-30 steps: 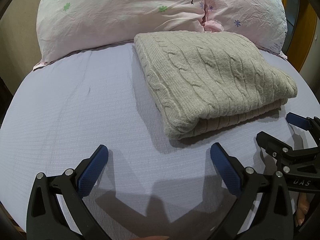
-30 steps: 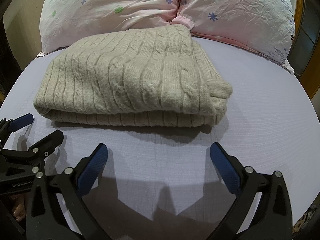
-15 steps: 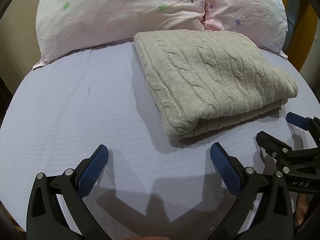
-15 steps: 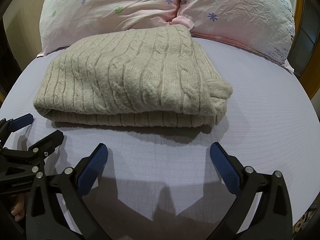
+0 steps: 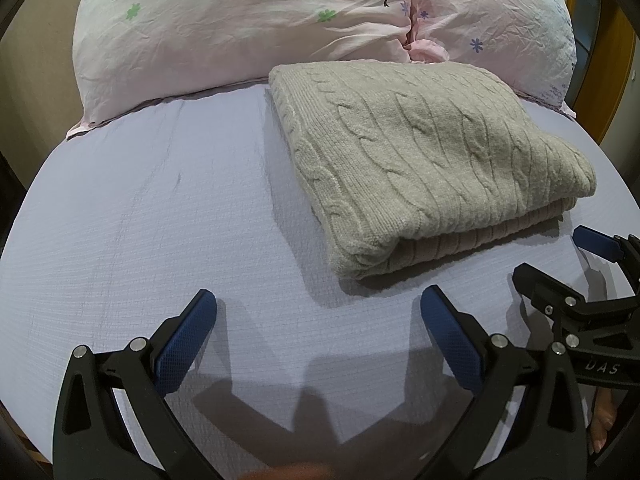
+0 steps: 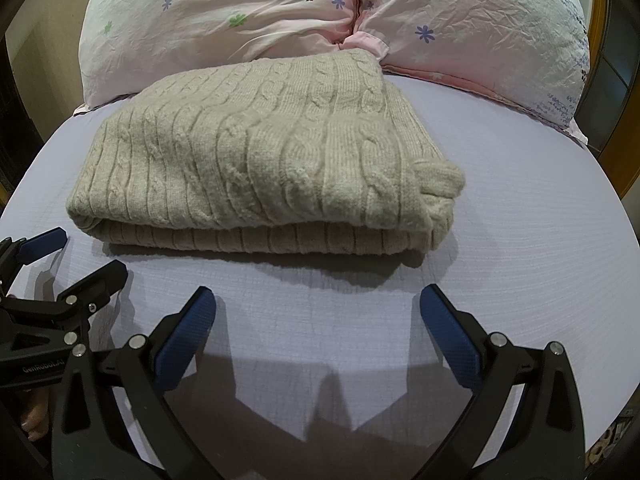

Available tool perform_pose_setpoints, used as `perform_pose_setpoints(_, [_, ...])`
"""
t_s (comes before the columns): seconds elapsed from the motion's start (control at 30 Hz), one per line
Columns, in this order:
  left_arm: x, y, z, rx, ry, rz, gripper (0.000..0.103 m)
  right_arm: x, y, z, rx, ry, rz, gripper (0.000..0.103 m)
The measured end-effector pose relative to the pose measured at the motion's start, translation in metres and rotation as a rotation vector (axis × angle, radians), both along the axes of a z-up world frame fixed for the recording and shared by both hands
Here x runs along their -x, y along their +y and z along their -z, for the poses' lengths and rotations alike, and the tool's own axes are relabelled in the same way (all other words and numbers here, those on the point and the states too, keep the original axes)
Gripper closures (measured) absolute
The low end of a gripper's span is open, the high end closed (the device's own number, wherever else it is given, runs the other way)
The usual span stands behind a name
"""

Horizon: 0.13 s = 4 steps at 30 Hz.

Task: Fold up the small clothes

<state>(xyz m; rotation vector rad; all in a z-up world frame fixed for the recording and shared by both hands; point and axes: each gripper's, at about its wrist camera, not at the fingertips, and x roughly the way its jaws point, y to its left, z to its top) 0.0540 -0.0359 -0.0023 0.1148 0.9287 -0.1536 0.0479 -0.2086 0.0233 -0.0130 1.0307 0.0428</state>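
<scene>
A beige cable-knit sweater lies folded into a thick rectangle on the lavender bed sheet, its far edge against the pillows. It also shows in the right wrist view. My left gripper is open and empty, hovering over bare sheet in front of the sweater's left corner. My right gripper is open and empty, just in front of the sweater's near folded edge. Each gripper appears at the edge of the other's view: the right one and the left one.
Two pink floral pillows lie across the head of the bed behind the sweater. A wooden frame stands past the bed's right side. Bare sheet lies to the left and right of the sweater.
</scene>
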Motion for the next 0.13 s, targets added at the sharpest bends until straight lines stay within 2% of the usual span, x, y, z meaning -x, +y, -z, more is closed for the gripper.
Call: perform_pose_setpoints(0.13, [-0.0003,0.0005,0.0001,0.000,0.000,0.001,0.001,-0.0001,0.0002,0.0000,0.000,0.000,0.001,0.002])
